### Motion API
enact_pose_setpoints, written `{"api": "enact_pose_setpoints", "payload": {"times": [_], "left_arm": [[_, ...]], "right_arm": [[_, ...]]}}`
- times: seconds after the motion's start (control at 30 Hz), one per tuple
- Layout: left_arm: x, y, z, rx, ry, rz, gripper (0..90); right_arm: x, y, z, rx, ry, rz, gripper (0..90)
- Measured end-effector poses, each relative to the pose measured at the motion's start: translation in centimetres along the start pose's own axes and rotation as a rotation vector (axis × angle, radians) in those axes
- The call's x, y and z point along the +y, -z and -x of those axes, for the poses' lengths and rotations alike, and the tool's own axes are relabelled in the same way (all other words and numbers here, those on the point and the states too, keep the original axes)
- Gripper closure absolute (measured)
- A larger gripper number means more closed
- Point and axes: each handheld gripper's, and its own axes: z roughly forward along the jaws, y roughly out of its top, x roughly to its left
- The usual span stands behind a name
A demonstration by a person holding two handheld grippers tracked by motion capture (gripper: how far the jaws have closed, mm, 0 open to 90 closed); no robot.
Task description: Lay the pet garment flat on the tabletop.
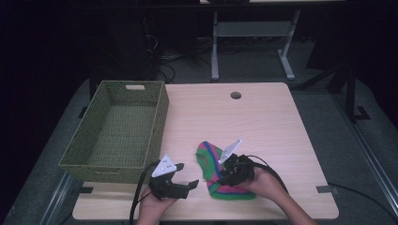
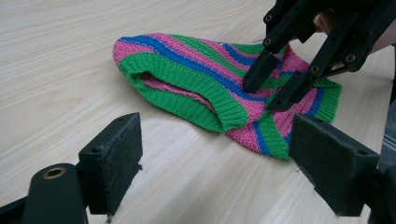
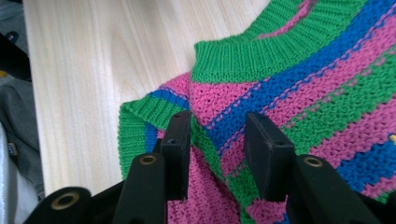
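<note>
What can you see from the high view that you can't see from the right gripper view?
The high view alone has the green woven basket, the round hole in the table, the desk legs behind and both hands with their tools. The right gripper view alone gives the close-up knit stitches and the green ribbed collar between the right tool and the table edge. Both share the striped knitted sweater lying on the wooden table, with the right tool down over it.

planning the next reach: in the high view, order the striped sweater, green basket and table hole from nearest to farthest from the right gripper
1. striped sweater, right under the right gripper
2. table hole, far edge, straight ahead
3. green basket, left side, about as far as the hole; too close to call
</note>
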Motion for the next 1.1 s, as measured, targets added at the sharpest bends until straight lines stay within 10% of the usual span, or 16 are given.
{"api": "enact_pose_setpoints", "payload": {"times": [1.1], "left_arm": [[-0.02, -0.03, 0.02, -0.002, 0.0, -0.002, 17.3]], "right_arm": [[-0.59, -0.19, -0.33, -0.051, -0.014, 0.027, 76.5]]}}
